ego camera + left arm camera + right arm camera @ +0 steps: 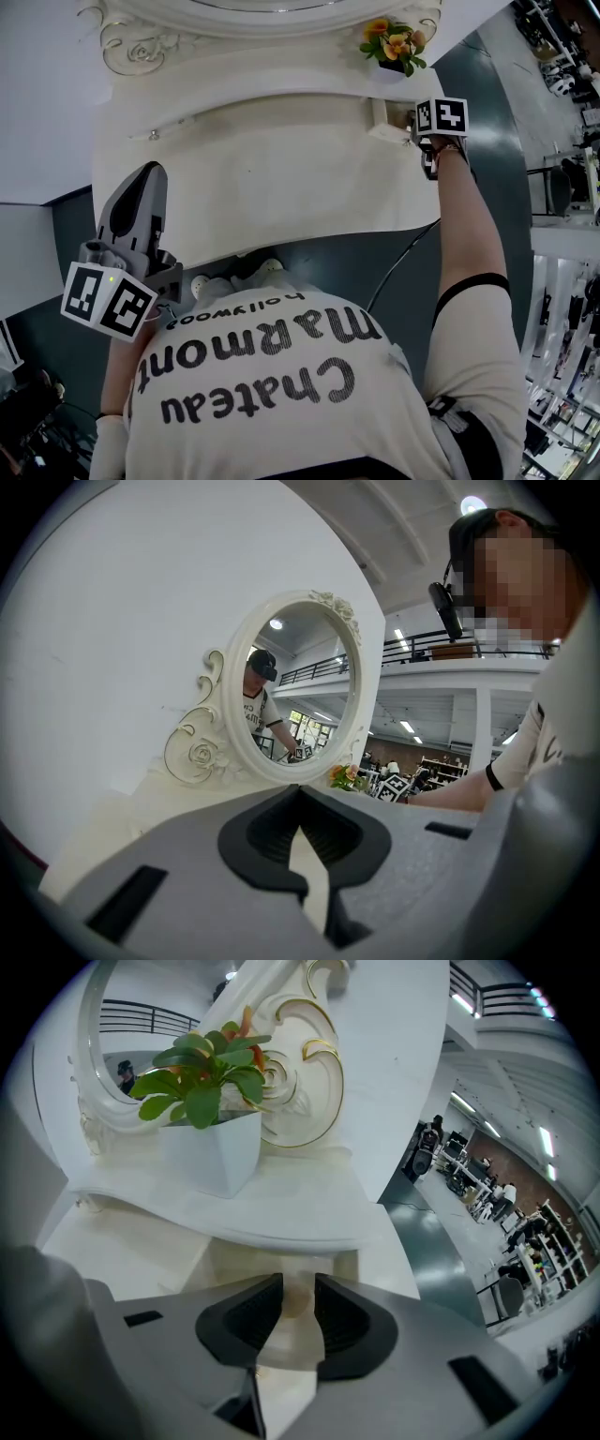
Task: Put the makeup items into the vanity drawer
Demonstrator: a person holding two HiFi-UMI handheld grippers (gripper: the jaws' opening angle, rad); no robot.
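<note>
My right hand-held gripper (pixel 298 1286): jaws slightly spread, one on either side of the small round cream knob (pixel 296 1305) of the cream vanity drawer (pixel 387 122). The drawer sits at the upper right of the head view, below the white pot of orange flowers (pixel 211 1152) on the cream desk (pixel 262 178). My left hand-held gripper (pixel 298 794), at the lower left of the head view, is pressed together with nothing in it and faces the oval white-framed mirror (pixel 300 682).
</note>
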